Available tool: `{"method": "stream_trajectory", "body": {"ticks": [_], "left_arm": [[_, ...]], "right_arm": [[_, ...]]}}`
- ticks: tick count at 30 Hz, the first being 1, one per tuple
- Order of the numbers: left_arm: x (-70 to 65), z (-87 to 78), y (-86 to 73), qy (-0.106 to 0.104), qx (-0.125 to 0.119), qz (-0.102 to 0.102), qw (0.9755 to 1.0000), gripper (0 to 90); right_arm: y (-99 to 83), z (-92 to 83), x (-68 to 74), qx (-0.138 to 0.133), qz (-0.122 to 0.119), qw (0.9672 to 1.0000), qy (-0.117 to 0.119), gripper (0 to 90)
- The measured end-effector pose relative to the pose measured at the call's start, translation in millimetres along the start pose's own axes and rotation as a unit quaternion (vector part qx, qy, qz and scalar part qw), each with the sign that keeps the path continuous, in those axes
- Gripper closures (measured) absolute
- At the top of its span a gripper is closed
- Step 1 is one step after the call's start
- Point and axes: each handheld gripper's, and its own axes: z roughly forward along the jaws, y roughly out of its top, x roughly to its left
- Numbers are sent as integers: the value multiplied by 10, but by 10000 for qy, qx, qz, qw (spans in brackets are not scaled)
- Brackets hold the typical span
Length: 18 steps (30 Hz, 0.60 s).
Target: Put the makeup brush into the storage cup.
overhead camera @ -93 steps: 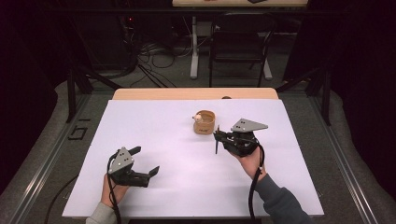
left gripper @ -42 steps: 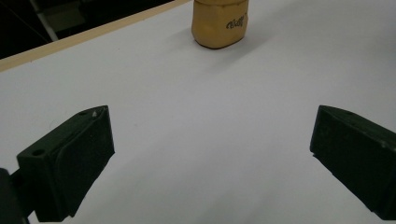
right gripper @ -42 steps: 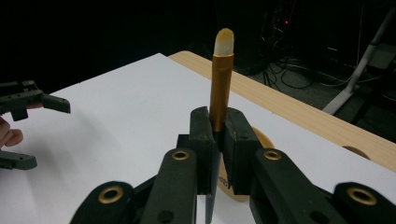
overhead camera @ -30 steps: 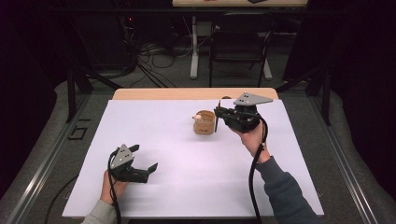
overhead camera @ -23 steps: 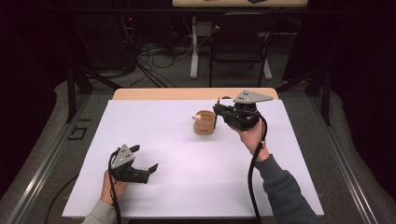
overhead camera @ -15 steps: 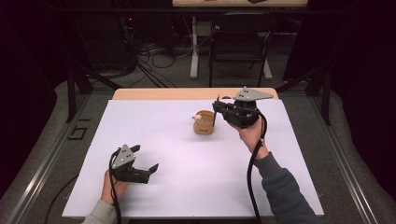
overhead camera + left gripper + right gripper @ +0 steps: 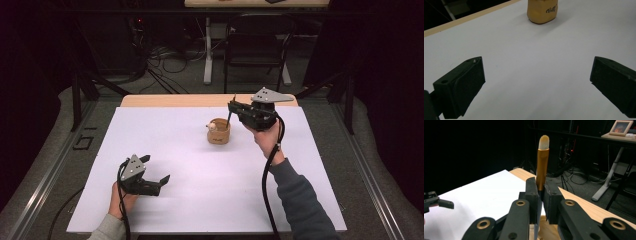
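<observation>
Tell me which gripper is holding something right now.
The right gripper, beside the small brown cup: its jaws are shut on a gold brush. The left gripper is open over bare table.

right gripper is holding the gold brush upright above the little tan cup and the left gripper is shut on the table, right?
Not quite: the left gripper is open, not shut. The left gripper view shows its two black jaws standing wide apart with bare white table between them. The rest holds: the right gripper is clamped on the gold brush, upright in the right gripper view, and the high view shows it above the tan cup.
</observation>
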Motion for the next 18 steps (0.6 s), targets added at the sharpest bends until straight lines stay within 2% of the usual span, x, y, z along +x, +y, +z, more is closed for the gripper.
{"method": "stream_trajectory", "body": {"ticks": [9,18], "left_arm": [[-18,-6,8,3,-21,22,10000,0],[-21,-17,12,23,-51,51,10000,0]], "right_arm": [[6,34,-37,-159,-37,9998,-87,836],[-24,115,-71,-176,-34,9997,-192,836]]}}
